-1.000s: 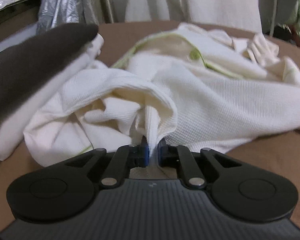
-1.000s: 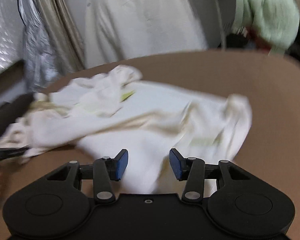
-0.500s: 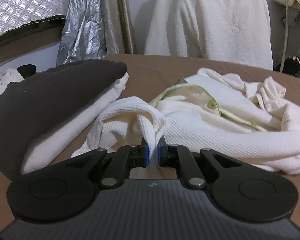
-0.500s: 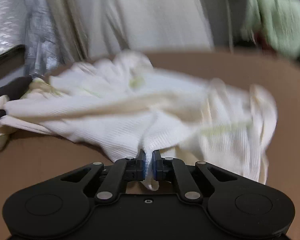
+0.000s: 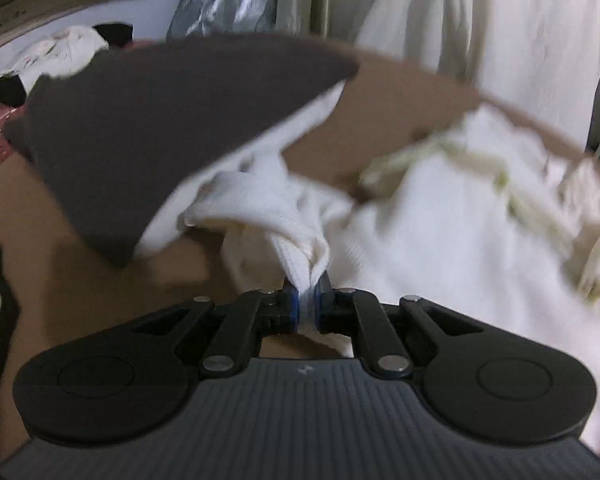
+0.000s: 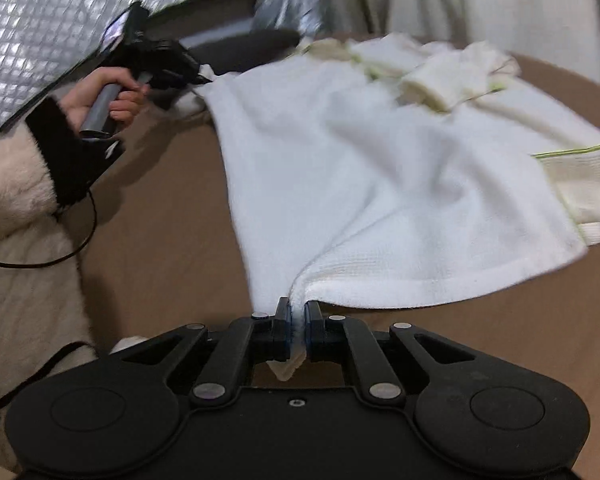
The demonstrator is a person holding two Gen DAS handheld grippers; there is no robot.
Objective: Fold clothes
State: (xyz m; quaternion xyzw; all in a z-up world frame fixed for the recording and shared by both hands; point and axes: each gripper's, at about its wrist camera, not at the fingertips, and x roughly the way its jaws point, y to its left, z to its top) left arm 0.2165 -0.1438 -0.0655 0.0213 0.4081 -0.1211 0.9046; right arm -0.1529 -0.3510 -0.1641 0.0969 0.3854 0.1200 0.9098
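A white waffle-knit garment with green trim (image 5: 440, 248) (image 6: 340, 168) lies stretched over the brown table (image 6: 160, 220). My left gripper (image 5: 307, 292) is shut on a bunched corner of it. In the right wrist view that gripper (image 6: 202, 76) sits at the cloth's far left corner, held by a hand (image 6: 112, 92). My right gripper (image 6: 298, 312) is shut on the near hem, with a tag of cloth hanging below the pads. The fabric runs taut between the two grips. A folded dark grey garment (image 5: 172, 128) on a white one lies just left of the left gripper.
A cream garment (image 5: 480, 20) hangs behind the table. Silver quilted sheeting (image 6: 40, 20) covers the back left. Loose clothes (image 5: 60, 48) are piled off the table's left. A fluffy sleeve (image 6: 12, 200) and a black cable (image 6: 72, 248) fill the near left.
My right gripper closed on the garment's hem and pulled it toward me. My left gripper drew its corner away leftward. The crumpled cloth now lies spread out between them.
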